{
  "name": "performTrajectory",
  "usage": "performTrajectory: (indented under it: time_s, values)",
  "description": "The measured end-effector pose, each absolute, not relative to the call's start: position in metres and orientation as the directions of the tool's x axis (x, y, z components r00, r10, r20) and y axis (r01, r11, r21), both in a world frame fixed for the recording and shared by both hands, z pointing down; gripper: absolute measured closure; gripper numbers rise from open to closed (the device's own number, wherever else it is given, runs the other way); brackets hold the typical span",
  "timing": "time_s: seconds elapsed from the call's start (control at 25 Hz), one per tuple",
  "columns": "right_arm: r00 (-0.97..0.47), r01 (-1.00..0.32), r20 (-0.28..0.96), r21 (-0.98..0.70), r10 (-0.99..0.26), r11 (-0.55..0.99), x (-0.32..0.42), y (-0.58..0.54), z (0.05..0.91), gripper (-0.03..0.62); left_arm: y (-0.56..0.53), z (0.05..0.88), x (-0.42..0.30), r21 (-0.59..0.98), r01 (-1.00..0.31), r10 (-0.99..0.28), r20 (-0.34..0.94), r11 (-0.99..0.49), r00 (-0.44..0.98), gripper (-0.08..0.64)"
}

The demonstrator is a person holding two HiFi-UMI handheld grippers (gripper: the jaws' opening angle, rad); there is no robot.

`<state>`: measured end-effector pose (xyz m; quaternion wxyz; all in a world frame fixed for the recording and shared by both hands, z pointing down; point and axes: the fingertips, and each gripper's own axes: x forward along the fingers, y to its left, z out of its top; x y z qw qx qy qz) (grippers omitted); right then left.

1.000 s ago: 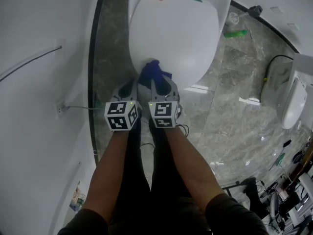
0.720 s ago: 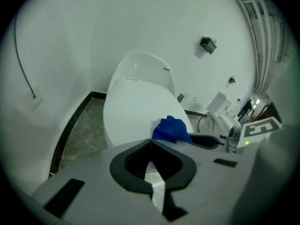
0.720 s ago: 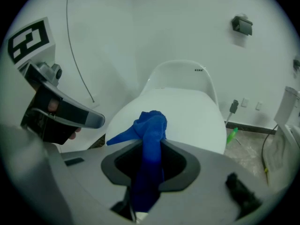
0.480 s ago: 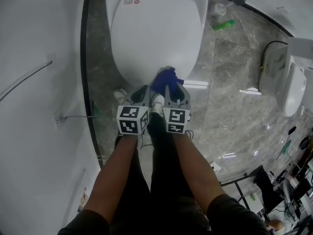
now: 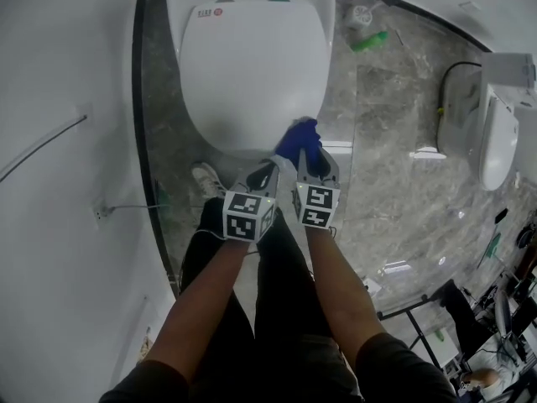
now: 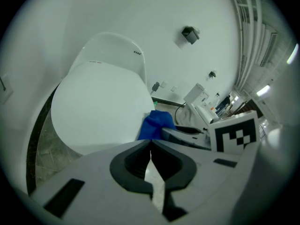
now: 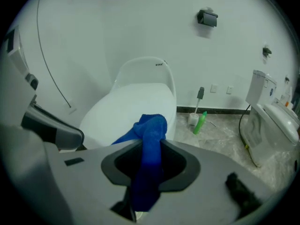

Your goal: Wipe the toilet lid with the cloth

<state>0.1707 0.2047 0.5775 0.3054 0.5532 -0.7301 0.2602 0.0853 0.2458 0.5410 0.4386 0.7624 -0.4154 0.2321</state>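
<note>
- The person's bare forearms (image 5: 331,284) reach forward and down over dark trousers, one tool in each hand.
- The left gripper (image 5: 270,169) has its jaws pressed together with nothing between them, as its own view (image 6: 150,150) shows. It sits just beside the right one, short of the toilet's front edge.
- The right gripper (image 5: 309,153) is pinching the blue cloth (image 5: 299,138). In the right gripper view (image 7: 148,159) the fabric runs down between the dark jaw pads and bunches up past the tips.
- The bunched end of the cloth sits at the front right rim of the toilet lid (image 5: 252,65). Whether it presses on the rim, I cannot tell.
- The lid is white and closed.
- A white shoe (image 5: 205,179) stands on the grey marble floor (image 5: 394,124), left of the bowl's front.
- A green bottle (image 5: 369,41) lies on the floor to the right of the toilet, near the wall.
- A second white toilet (image 5: 495,154) stands well apart at the far right.
</note>
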Motion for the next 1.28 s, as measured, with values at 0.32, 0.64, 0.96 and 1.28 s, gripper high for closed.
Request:
performTrajectory:
  time_s: [0.32, 0.64, 0.96, 1.28]
  values:
    - [-0.286, -0.924, 0.631, 0.016, -0.721, 0.381, 0.148, 0.213, 0.452, 0.495, 0.238, 0.437, 0.041, 0.426, -0.847, -0.542, 0.652, -0.318, 0.531, 0.548]
    - [-0.428, -0.895, 0.388, -0.059, -0.816, 0.441, 0.079, 0.184, 0.252, 0.496, 0.184, 0.216, -0.046, 0.219, -0.888, -0.801, 0.384, -0.405, 0.46, 0.548]
    - [-0.411, -0.891, 0.285, 0.074, -0.866, 0.448, 0.031, 0.18, 0.126, 0.497, 0.19, 0.115, -0.083, 0.216, -0.883, -0.84, 0.281, -0.416, 0.464, 0.548]
    - [-0.363, -0.909, 0.21, 0.132, -0.908, 0.395, 0.018, 0.196, 0.06, 0.497, 0.183, 0.058, -0.087, 0.167, -0.854, -0.826, 0.218, -0.493, 0.52, 0.548]
